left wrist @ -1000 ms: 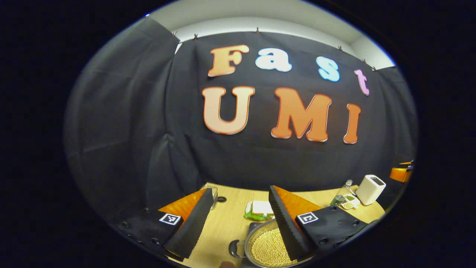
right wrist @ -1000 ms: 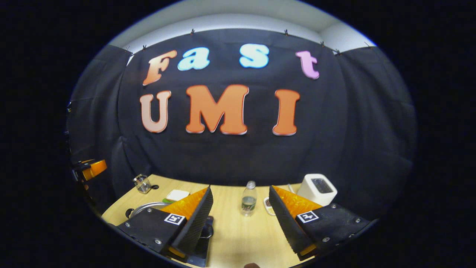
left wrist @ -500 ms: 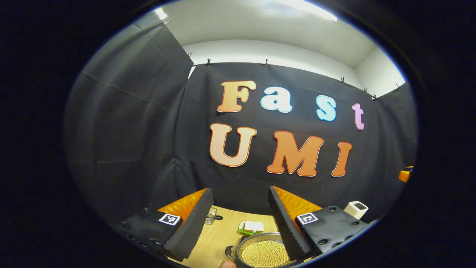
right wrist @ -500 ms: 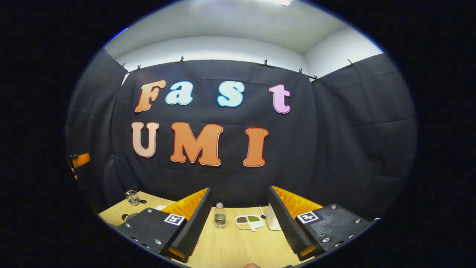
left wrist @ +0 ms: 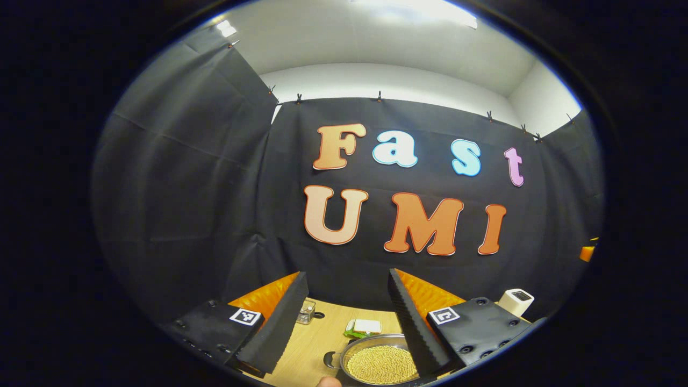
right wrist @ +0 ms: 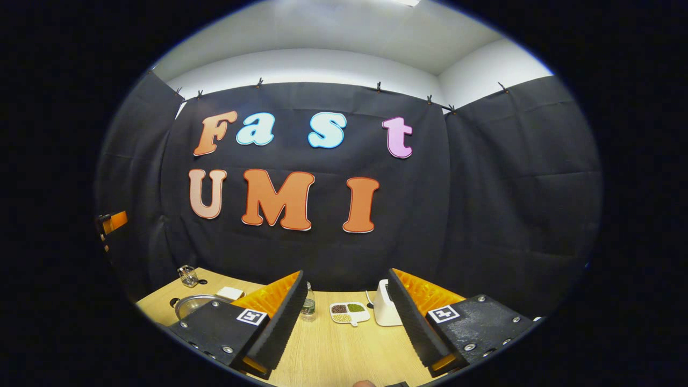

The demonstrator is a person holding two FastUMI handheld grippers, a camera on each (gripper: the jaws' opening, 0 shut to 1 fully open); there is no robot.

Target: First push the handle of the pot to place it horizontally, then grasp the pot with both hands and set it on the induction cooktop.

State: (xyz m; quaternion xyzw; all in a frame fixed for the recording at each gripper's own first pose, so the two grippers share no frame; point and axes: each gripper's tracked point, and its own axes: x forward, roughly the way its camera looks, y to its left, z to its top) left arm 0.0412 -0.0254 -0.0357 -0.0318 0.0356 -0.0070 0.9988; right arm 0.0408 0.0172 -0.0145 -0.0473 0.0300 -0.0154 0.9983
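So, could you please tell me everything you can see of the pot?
The pot is a shallow, round, silvery metal pan filled with small pale yellow beans. A dark loop handle juts from its side. It sits upright on the light wooden table, partly hidden behind a finger of the open left gripper. Nothing grips it. Its rim also shows in the right gripper view.

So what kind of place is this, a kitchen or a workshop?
Probably a staged recording booth rather than a real kitchen: black cloth walls surround a wooden table set with a pot of beans, a water bottle and other props.
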